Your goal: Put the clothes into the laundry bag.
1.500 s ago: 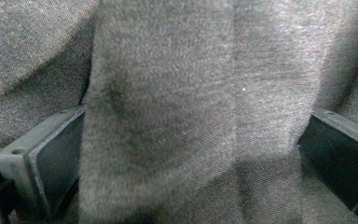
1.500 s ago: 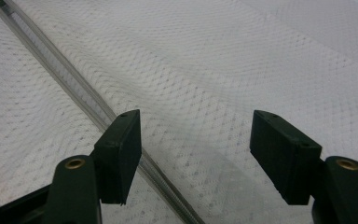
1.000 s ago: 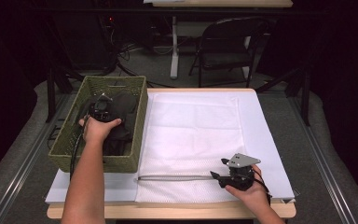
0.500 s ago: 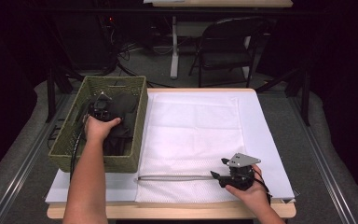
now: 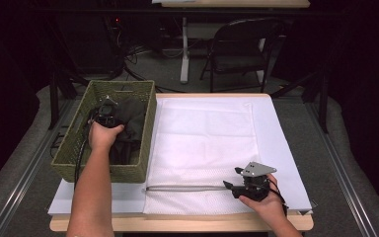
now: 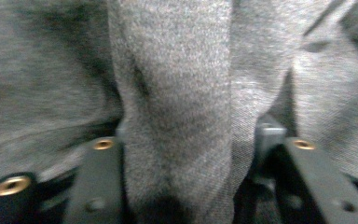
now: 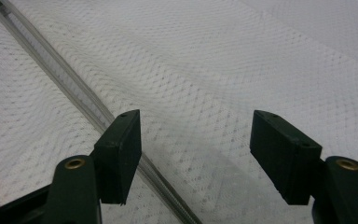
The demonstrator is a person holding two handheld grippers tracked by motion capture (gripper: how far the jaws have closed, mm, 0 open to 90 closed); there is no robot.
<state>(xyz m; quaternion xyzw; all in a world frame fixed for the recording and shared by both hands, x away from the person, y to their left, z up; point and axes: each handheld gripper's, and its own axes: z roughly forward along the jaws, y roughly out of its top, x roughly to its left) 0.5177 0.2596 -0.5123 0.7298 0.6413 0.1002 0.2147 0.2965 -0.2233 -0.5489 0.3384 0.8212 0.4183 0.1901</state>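
High view: left gripper (image 5: 109, 114) down in the wicker basket (image 5: 74, 148) at 9 o'clock, on the grey cloth (image 5: 131, 121); right gripper (image 5: 237, 186) at 5 o'clock on the white mesh bag (image 5: 205, 143). Left gripper view: jaws just closing, clamped on a fold of cloth (image 6: 177, 116). Right gripper view: jaws apart over mesh, zipper (image 7: 65, 79) running toward 11 o'clock.

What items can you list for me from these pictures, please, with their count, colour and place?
Basket: one, green woven, left side of the table.
Garment: one, dark grey, inside the basket.
Mesh bag: one, white, flat on the table's middle, zipper along its near edge.
Table: one, wooden, under a white sheet.
Chair: one, dark, beyond the table.
Left gripper: black, in the basket, jaws just closing around a fold of the garment.
Right gripper: black, jaws open, by the zipper's end.
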